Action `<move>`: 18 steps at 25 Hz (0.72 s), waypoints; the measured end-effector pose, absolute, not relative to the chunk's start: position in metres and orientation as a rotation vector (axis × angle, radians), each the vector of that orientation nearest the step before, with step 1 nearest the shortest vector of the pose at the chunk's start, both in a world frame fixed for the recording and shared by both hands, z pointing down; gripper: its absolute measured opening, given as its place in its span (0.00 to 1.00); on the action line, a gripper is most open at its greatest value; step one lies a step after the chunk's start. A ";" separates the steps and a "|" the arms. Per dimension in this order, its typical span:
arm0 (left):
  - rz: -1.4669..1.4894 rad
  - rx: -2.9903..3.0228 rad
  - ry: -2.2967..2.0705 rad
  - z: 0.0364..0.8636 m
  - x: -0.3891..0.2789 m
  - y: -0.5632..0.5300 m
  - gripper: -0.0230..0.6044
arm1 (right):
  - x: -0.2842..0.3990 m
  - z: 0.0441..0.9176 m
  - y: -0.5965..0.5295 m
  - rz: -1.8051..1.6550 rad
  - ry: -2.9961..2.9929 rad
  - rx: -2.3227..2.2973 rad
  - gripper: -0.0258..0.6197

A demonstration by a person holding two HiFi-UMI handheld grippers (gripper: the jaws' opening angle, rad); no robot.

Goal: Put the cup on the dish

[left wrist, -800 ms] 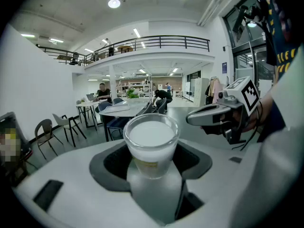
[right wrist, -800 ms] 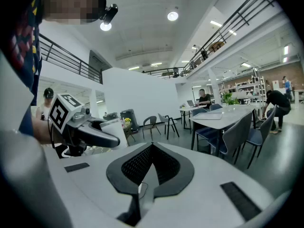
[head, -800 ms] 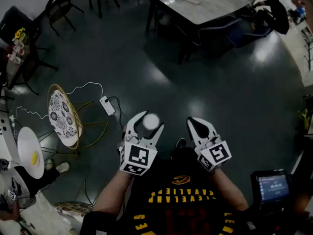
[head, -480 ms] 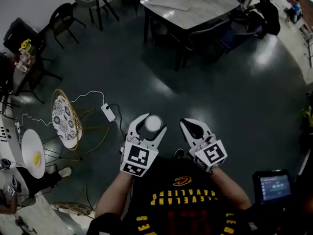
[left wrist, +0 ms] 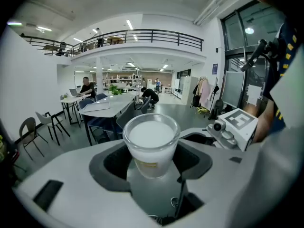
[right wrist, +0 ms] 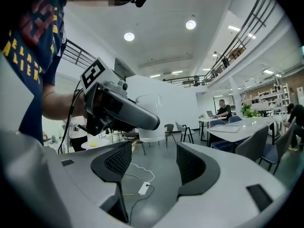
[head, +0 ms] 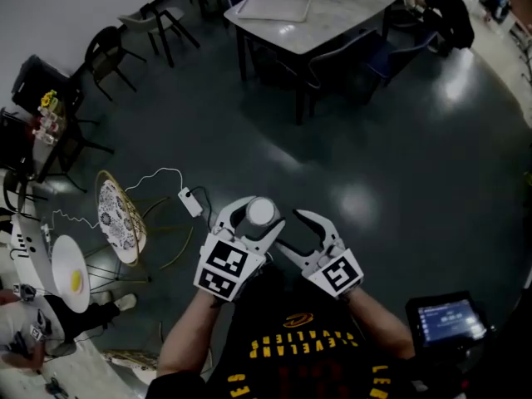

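My left gripper (head: 253, 214) is shut on a clear plastic cup (head: 260, 211), held upright in the air over the dark floor. In the left gripper view the cup (left wrist: 151, 144) sits between both pads of that gripper (left wrist: 151, 164). The right gripper (head: 293, 231) is open and empty, angled toward the left one. In the right gripper view its jaws (right wrist: 154, 163) stand apart, with the cup (right wrist: 151, 120) and the left gripper (right wrist: 118, 110) just ahead. A white dish (head: 65, 273) with something yellow on it rests on a small table at far left, well away from both grippers.
A gold-framed chair with a patterned seat (head: 116, 221) stands between me and the dish. A white power strip (head: 191, 202) and its cable lie on the floor. A long table with a tray (head: 270, 8) and chairs stands at the back. A tablet (head: 445, 322) is at lower right.
The right gripper has swung left and closed in on the left gripper. The left gripper still grips the cup. The view has shifted, so the far table shows more.
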State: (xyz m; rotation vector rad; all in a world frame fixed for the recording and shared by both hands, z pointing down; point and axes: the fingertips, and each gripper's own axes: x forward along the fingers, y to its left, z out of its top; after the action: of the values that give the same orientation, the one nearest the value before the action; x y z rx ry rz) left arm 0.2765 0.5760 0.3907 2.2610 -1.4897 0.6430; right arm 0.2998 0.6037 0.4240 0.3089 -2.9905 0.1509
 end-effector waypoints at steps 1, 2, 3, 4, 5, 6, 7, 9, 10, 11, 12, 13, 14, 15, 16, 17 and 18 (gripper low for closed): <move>0.652 2.266 -1.484 0.390 0.278 0.571 0.45 | 0.295 0.421 0.599 0.145 -3.001 0.321 0.47; 0.659 2.268 -1.483 0.390 0.278 0.566 0.45 | 0.290 0.418 0.593 0.129 -3.012 0.335 0.47; 0.662 2.268 -1.483 0.391 0.278 0.561 0.45 | 0.286 0.415 0.588 0.112 -3.021 0.355 0.47; 0.662 2.268 -1.484 0.392 0.277 0.557 0.45 | 0.282 0.412 0.582 0.099 -3.026 0.379 0.47; 0.661 2.269 -1.484 0.392 0.275 0.553 0.45 | 0.280 0.411 0.577 0.087 -3.023 0.404 0.47; 0.660 2.272 -1.484 0.393 0.274 0.550 0.45 | 0.278 0.411 0.572 0.072 -3.015 0.424 0.47; 0.659 2.277 -1.484 0.392 0.271 0.547 0.45 | 0.275 0.411 0.568 0.055 -3.006 0.437 0.47; 0.655 2.288 -1.484 0.391 0.266 0.542 0.45 | 0.268 0.410 0.563 0.029 -2.995 0.440 0.47; 0.651 2.293 -1.483 0.390 0.262 0.540 0.45 | 0.263 0.409 0.563 0.022 -2.993 0.439 0.47; 0.647 2.298 -1.481 0.388 0.258 0.539 0.45 | 0.257 0.406 0.562 0.016 -2.992 0.441 0.47; 0.641 2.304 -1.478 0.386 0.255 0.537 0.45 | 0.252 0.404 0.560 0.009 -2.990 0.448 0.47; 0.634 2.311 -1.472 0.384 0.251 0.536 0.45 | 0.247 0.403 0.558 0.002 -2.986 0.458 0.47; 0.628 2.319 -1.465 0.383 0.249 0.535 0.45 | 0.241 0.401 0.555 -0.004 -2.983 0.467 0.47; 0.623 2.327 -1.456 0.382 0.246 0.534 0.45 | 0.235 0.401 0.553 -0.007 -2.980 0.476 0.47; 0.621 2.334 -1.447 0.382 0.243 0.533 0.45 | 0.230 0.399 0.552 -0.011 -2.980 0.483 0.47; 0.620 2.341 -1.438 0.382 0.241 0.533 0.45 | 0.225 0.398 0.550 -0.014 -2.982 0.489 0.47; 0.620 2.346 -1.427 0.382 0.238 0.532 0.45 | 0.221 0.397 0.549 -0.018 -2.983 0.498 0.47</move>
State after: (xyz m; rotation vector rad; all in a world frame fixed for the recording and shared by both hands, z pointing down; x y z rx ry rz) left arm 0.2377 0.5321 0.3824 2.3458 -1.4271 0.6203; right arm 0.2206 0.5493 0.3966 0.4981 -2.9833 -0.0176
